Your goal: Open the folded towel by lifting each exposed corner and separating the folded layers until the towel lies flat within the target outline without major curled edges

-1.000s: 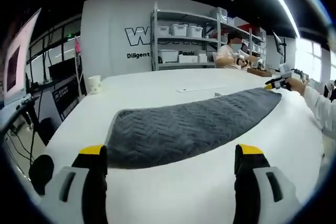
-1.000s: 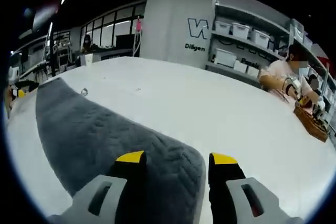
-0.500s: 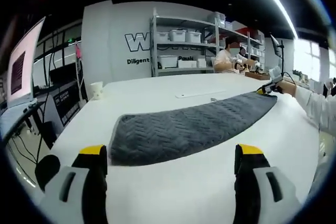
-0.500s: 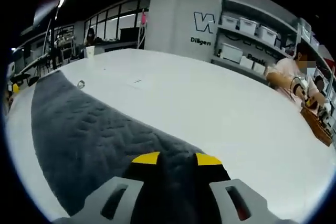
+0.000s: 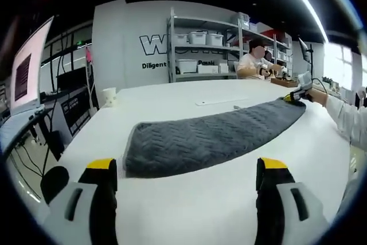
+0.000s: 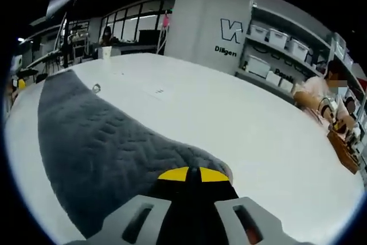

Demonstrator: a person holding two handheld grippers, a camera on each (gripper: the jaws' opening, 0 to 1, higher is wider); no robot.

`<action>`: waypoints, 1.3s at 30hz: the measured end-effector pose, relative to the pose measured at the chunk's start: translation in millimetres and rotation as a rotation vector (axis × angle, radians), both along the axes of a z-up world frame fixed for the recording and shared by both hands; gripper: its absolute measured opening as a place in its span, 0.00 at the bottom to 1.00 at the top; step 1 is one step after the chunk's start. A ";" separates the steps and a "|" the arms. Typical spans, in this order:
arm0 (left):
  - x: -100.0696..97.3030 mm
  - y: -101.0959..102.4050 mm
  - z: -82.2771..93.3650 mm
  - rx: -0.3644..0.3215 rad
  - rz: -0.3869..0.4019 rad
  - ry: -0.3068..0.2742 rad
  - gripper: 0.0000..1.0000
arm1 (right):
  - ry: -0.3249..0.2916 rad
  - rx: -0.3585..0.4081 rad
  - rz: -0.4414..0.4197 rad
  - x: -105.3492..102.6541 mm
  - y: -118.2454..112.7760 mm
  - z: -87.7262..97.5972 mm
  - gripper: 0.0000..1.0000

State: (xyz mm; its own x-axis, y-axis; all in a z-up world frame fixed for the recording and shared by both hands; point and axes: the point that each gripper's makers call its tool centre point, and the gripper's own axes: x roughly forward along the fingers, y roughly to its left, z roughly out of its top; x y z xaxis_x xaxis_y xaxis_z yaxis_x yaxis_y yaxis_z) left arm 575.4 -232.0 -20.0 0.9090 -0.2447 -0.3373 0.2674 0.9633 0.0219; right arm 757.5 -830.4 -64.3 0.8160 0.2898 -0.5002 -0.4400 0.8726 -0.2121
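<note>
Towel (image 5: pixel 212 136): folded, grey, on white table (image 5: pixel 172 210) | right gripper (image 6: pixel 192 174): jaws pinched onto its corner | left gripper (image 5: pixel 186 170): jaws wide, empty

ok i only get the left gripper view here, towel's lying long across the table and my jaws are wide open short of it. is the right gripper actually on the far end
Observer: Yes. In the right gripper view the right gripper has its yellow tips pressed together on the corner of the grey towel.
Operator: is that corner lifted at all
Observer: The fabric bunches up slightly right at the tips; past that the towel lies on the white table.
Operator: anything on the table near it
Observer: A small ring-shaped item sits just beside the towel's far long edge.
</note>
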 end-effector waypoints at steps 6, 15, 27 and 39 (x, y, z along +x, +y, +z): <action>-1.5 -0.7 4.5 -0.008 0.003 -0.010 0.99 | -0.093 -0.032 0.038 -18.5 11.6 20.7 0.00; -6.4 -4.8 15.8 -0.011 -0.002 -0.034 0.99 | -0.236 -0.131 0.160 -57.9 38.4 43.3 0.00; -17.8 -4.1 21.5 -0.009 0.002 -0.049 0.99 | -0.292 -0.175 0.320 -114.6 57.4 47.4 0.00; -22.0 -7.5 20.9 -0.011 -0.001 -0.043 0.99 | -0.161 -0.175 0.345 -136.7 51.9 2.7 0.00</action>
State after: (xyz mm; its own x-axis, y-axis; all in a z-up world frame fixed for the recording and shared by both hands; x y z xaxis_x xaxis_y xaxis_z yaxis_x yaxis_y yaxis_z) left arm 553.4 -239.5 0.9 0.9224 -0.2493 -0.2952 0.2677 0.9632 0.0232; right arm 620.8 -778.5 -61.7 0.7574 0.4819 -0.4406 -0.6496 0.6242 -0.4340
